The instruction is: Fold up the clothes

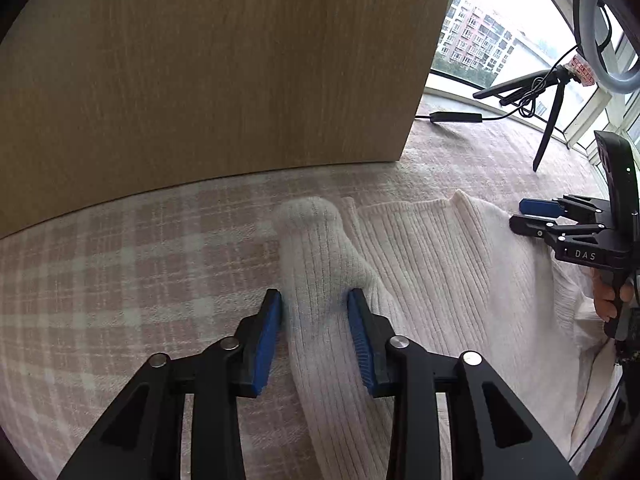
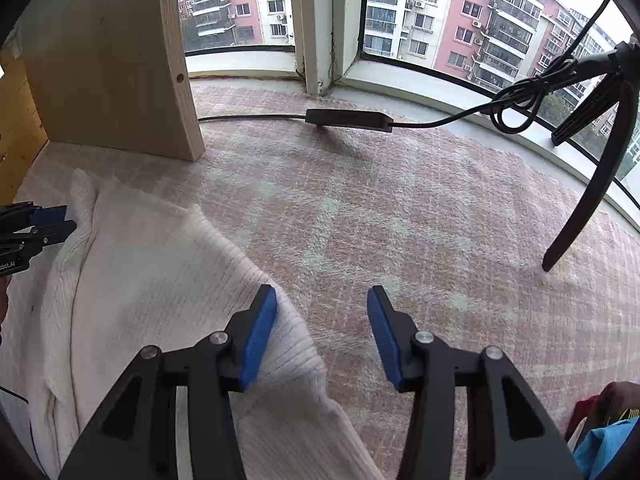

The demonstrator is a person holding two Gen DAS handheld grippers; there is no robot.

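- I am looking down on a white ribbed sweater (image 1: 432,264) lying flat on a pink checked carpet (image 1: 120,280), close to a wooden cabinet panel (image 1: 200,72) and a bay window (image 2: 440,20).
- My left tongs (image 1: 315,300) are closing on one sleeve (image 1: 320,272): both blue pads are pressing the knit from either side, with the cuff end sticking out beyond the tips.
- My right tongs (image 2: 322,300) are standing partly open and gripping nothing; the left pad is resting over the sweater's edge (image 2: 288,320), the right pad is over bare carpet.
- I am judging the sleeve's long axis as running straight along the left tongs' pointing line, cuff away from me, with the sweater body lying to the right of it.
- The left hand is the nearer one to the sleeve; the right tongs (image 1: 536,216) are sitting on the far side of the body, near its opposite edge.
- I am judging the coming move as carrying the sleeve rightwards across the body, so the fold line would be running parallel to the sleeve.
- A tripod leg (image 2: 580,200) and a cable with an inline box (image 2: 348,118) are lying well apart from the garment.
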